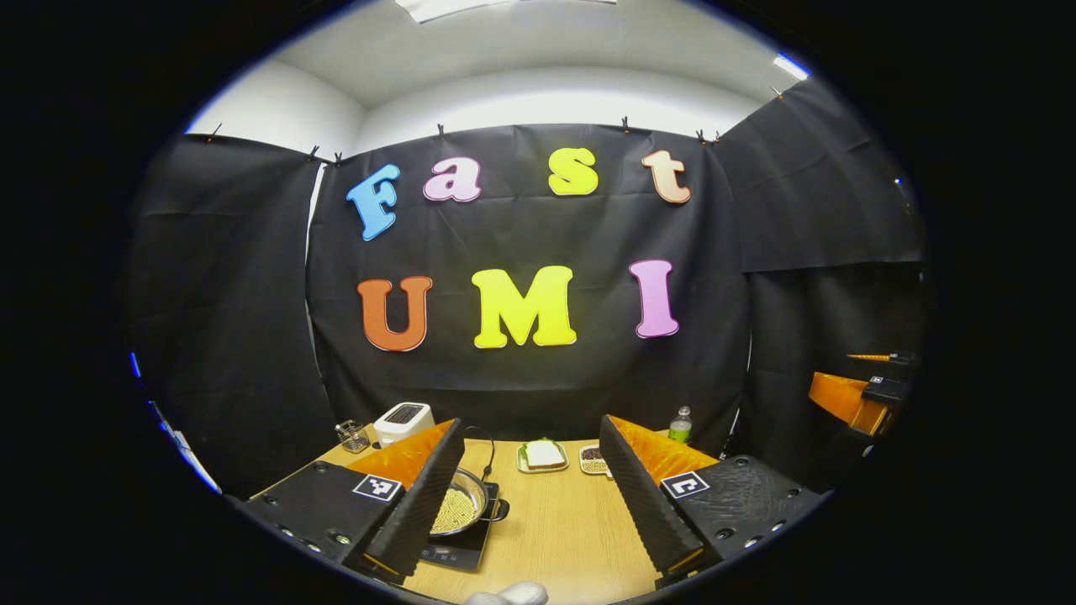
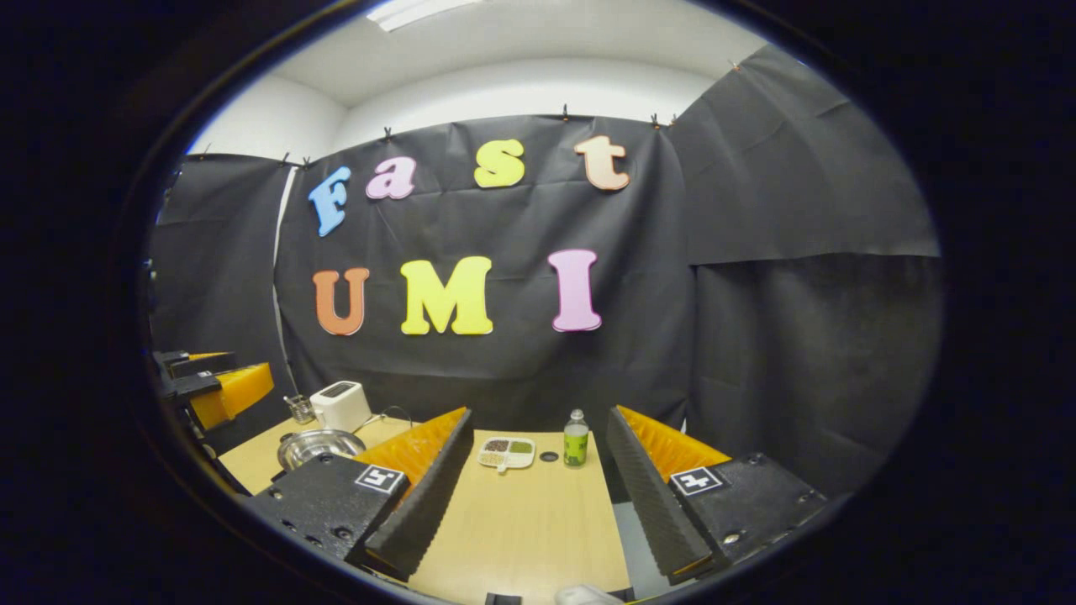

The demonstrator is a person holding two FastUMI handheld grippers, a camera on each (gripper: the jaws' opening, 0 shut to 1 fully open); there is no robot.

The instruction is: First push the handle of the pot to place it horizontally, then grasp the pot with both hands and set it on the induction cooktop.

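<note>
Pot on cooktop, toaster behind, bottle far right

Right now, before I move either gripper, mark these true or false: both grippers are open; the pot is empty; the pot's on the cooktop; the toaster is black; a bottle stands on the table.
1. Both the left gripper and the right gripper are open: true.
2. The pot is empty: false, it holds small pale beans.
3. The pot sits on the induction cooktop: true, its bail handle upright.
4. The toaster is black: false, it is white.
5. A bottle stands on the table: true.
</note>
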